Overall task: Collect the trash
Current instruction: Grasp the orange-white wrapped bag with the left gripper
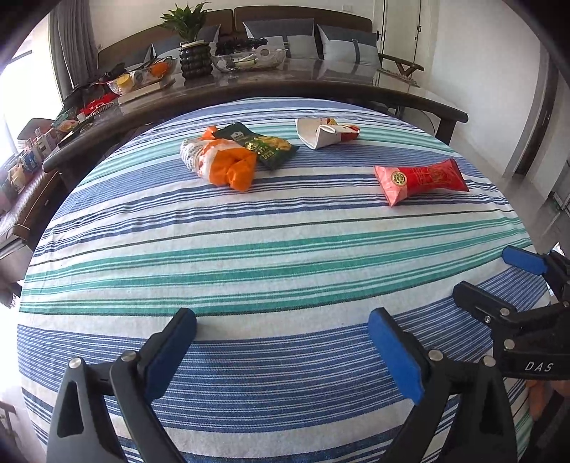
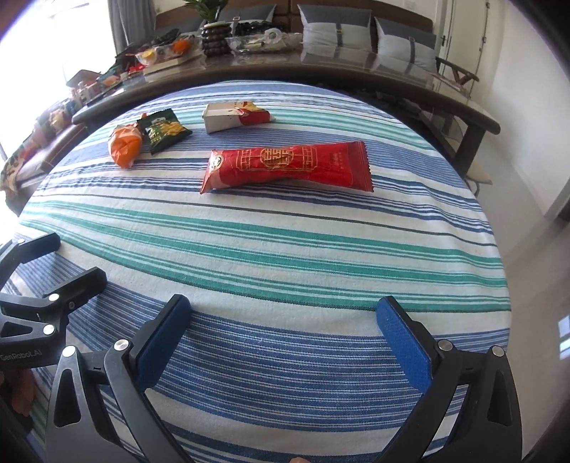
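Several pieces of trash lie on a striped cloth. A red wrapper rests right of centre. At the far left a crumpled orange-and-white wrapper lies against a dark green snack bag. A flattened white-and-red carton sits at the back. My left gripper is open over the near blue stripes, nothing between its fingers. My right gripper is open too, also empty, and shows at the right edge of the left wrist view.
Behind the cloth runs a dark glossy table with a potted plant, glass bowls and clutter at its left end. A sofa with grey cushions stands beyond. Pale floor lies to the right.
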